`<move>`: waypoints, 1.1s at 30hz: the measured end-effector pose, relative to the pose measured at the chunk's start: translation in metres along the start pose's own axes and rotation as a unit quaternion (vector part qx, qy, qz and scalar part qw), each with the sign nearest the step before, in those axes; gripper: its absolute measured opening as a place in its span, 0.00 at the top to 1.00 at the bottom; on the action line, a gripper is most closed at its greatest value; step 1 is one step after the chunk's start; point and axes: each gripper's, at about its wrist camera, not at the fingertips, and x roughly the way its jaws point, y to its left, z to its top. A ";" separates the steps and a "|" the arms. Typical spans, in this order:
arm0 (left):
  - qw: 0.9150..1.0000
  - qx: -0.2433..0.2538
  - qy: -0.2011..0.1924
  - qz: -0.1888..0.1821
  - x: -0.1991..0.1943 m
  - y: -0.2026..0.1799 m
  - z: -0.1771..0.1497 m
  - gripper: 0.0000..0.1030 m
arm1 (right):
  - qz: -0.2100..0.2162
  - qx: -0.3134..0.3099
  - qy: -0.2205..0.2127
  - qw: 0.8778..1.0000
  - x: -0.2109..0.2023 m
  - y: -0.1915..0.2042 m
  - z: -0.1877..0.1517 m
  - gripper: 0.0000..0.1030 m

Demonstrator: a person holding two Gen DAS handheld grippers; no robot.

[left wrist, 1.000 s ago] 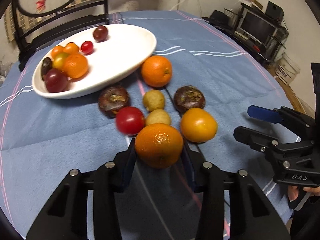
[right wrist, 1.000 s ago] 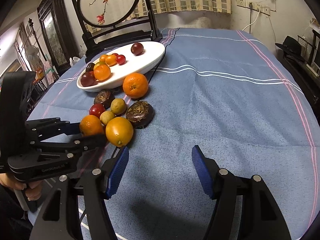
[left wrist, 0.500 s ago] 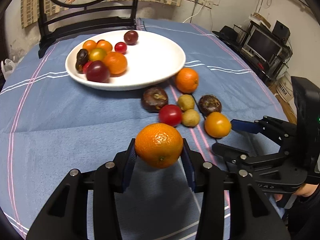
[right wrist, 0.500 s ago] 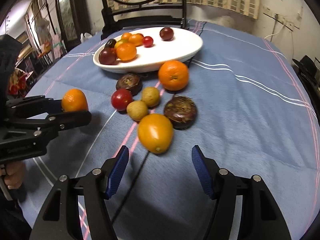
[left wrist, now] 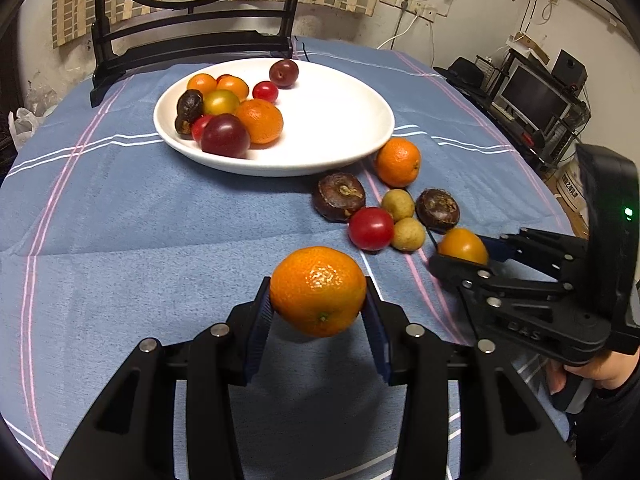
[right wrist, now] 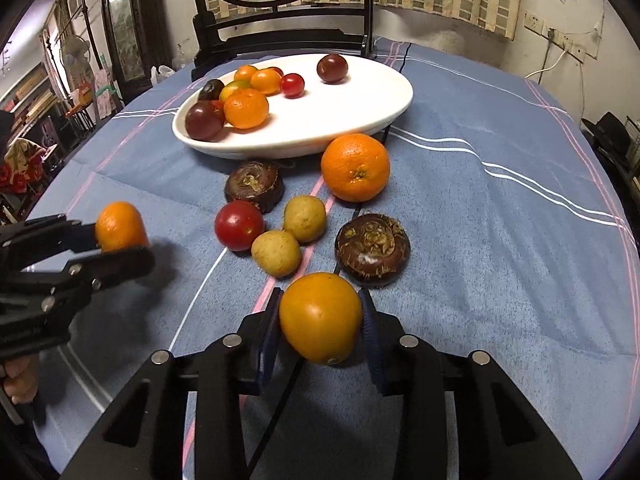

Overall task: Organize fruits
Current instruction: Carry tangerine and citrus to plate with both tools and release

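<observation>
On the blue-clothed desk point(left wrist: 160, 220), our left gripper point(left wrist: 318, 312) fingers grip a mandarin point(left wrist: 318, 291); our right gripper point(right wrist: 320, 332) fingers are closing, pads touching a yellow-orange fruit point(right wrist: 320, 317).

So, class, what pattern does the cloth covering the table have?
The tablecloth is blue with thin white and pink stripes, clearest in the right wrist view.

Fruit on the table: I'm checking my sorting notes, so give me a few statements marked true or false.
1. The left gripper holds a mandarin. True.
2. The white plate is empty. False: it already holds several fruits, among them a dark plum.
3. The right gripper, jaws closing, has an orange tomato between its pads. True.
4. The red tomato lies on the plate. False: it lies on the blue tablecloth.
5. Two water chestnuts lie on the cloth. True.
</observation>
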 end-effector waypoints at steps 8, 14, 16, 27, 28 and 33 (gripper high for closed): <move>1.000 0.011 -0.016 0.013 -0.011 0.000 0.023 0.59 | 0.017 -0.005 -0.069 0.997 -0.044 -0.005 0.017 0.64; 0.999 0.022 -0.038 0.016 -0.013 -0.008 0.057 0.59 | 0.016 -0.008 -0.104 0.994 -0.051 -0.006 0.049 0.64; 0.999 0.021 -0.045 0.022 -0.007 -0.009 0.072 0.59 | 0.018 -0.014 -0.109 0.994 -0.046 -0.006 0.062 0.64; 0.997 -0.026 -0.018 0.073 0.062 0.011 0.141 0.59 | 0.006 -0.045 -0.081 0.996 0.020 0.001 0.113 0.64; 0.996 -0.030 -0.015 0.077 0.069 0.013 0.146 0.59 | 0.006 -0.045 -0.077 0.996 0.027 0.002 0.115 0.64; 0.996 -0.032 -0.024 0.084 0.078 0.016 0.161 0.45 | 0.005 -0.039 -0.053 0.998 0.050 0.002 0.119 0.61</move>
